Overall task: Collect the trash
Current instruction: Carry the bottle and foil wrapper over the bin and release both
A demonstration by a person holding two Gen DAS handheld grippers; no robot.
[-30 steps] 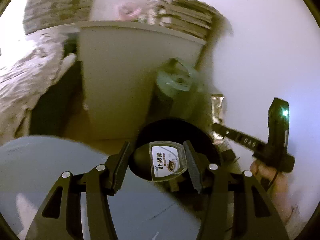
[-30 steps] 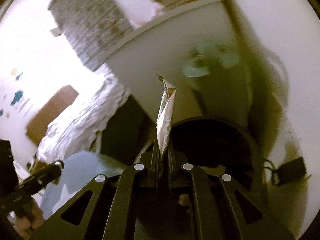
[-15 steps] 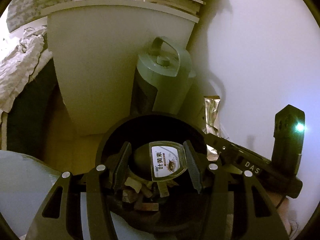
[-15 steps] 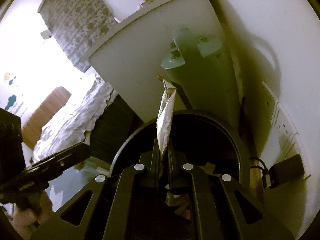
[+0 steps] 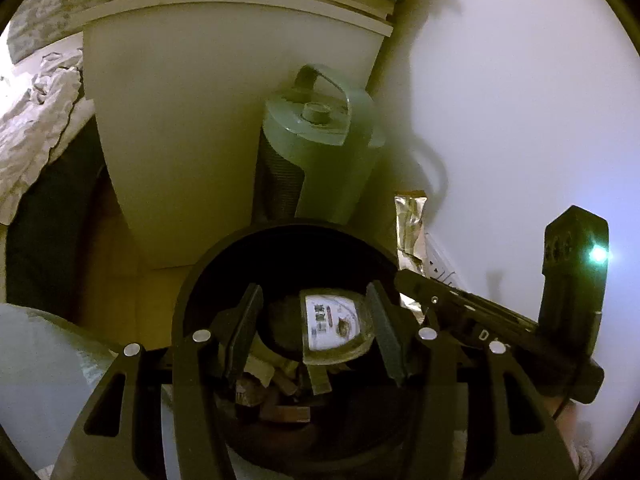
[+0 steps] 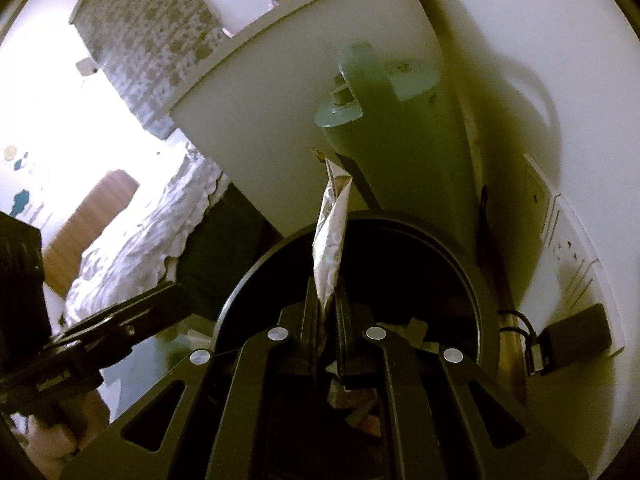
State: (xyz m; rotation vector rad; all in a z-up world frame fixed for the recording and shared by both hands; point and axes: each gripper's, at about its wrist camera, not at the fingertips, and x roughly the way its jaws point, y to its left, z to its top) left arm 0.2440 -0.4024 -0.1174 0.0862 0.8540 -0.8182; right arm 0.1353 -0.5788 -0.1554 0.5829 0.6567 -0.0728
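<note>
Foil sachet (image 6: 330,236): silver, upright, pinched at its lower end by right gripper (image 6: 326,304), above black bin (image 6: 486,300).
Right jaws: together, clamped on sachet.
Plastic container (image 5: 336,326): clear, white label, between left gripper (image 5: 316,328) jaws over bin mouth.
Left jaws: half apart, pressing container sides.
Bin contents: scraps.
Far side: green appliance (image 5: 320,160), white cabinet (image 5: 200,120).

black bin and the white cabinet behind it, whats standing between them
A grey-green canister with a loop handle stands between the black bin and the white cabinet, clearest in the left wrist view.
</note>
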